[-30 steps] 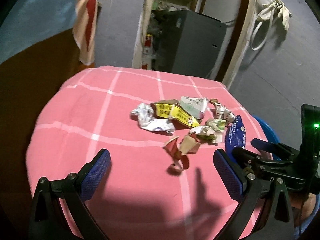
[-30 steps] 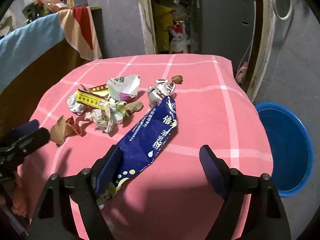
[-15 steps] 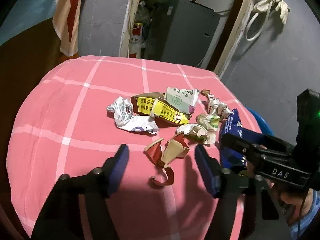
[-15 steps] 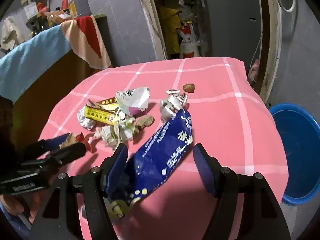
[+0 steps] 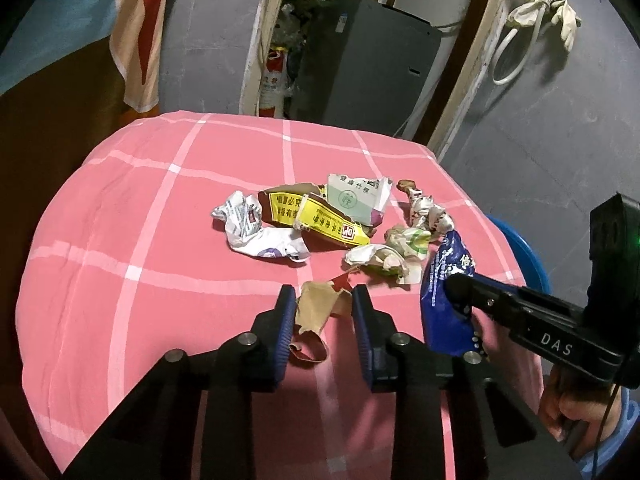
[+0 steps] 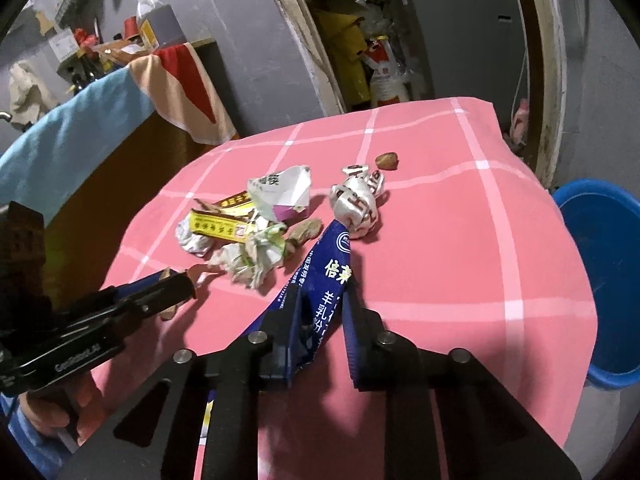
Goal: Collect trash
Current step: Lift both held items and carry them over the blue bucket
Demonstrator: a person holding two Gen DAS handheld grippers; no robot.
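Observation:
Trash lies in a heap on the pink checked tablecloth [image 5: 160,240]: a yellow box [image 5: 324,220], crumpled white paper [image 5: 256,232], a white carton [image 5: 356,200], a silver wrapper [image 6: 356,200]. My left gripper [image 5: 323,300] has its jaws closing, and the pads press both sides of a torn brown and red paper scrap [image 5: 320,308] at the near edge of the heap. My right gripper [image 6: 323,290] has its jaws closing on the near end of a long blue packet [image 6: 332,268], which creases between the pads. The packet's far end still rests on the cloth.
A blue basin [image 6: 600,264] stands on the floor to the right of the table. A small brown lump [image 6: 386,160] lies beyond the heap. A towel-draped cabinet [image 6: 120,128] is on the left, and a doorway with a grey appliance [image 5: 360,60] is behind.
Both grippers went from wide open to nearly shut. The left one moved in around the brown paper scrap; the right one pinched the blue packet, which has folded up.

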